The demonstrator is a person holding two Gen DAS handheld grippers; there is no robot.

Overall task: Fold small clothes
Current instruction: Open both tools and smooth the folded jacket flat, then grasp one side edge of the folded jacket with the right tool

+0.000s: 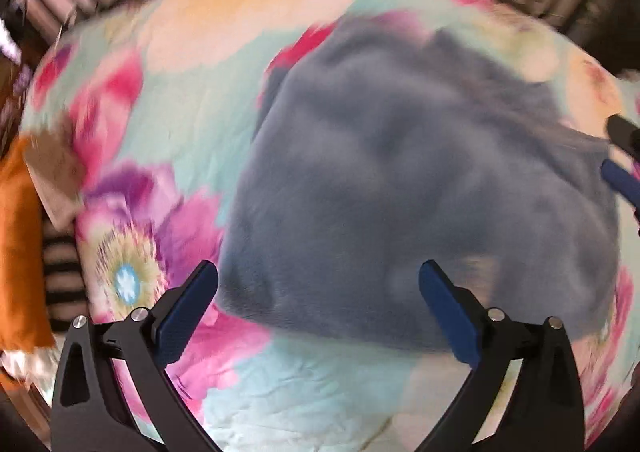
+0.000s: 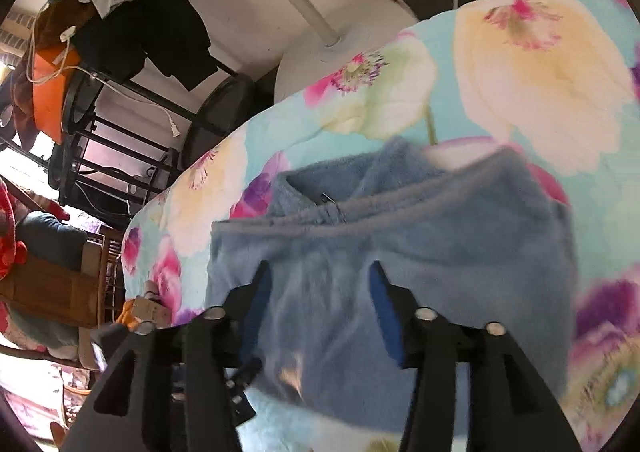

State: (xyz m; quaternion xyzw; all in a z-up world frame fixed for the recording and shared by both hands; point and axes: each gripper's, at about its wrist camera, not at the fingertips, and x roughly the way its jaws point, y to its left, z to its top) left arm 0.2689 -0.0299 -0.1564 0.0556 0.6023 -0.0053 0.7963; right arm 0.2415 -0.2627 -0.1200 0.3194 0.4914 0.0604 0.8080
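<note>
- Fleece garment (image 1: 420, 180), blue and fuzzy, lies bunched in the middle of the floral bedspread (image 1: 192, 100), its zip collar toward the far edge in the right wrist view.
- Our left gripper (image 1: 318, 310) hovers with jaws wide over the garment's near edge; nothing sits between the pads.
- Our right gripper (image 2: 316, 304) stands about half open above the fleece, and no cloth looks pinched, though blur leaves some doubt.
- We judge we are between grips, partway through a fold.
- Next we need each gripper to pinch a hem or corner, then carry it across to flatten the bundle.
</note>
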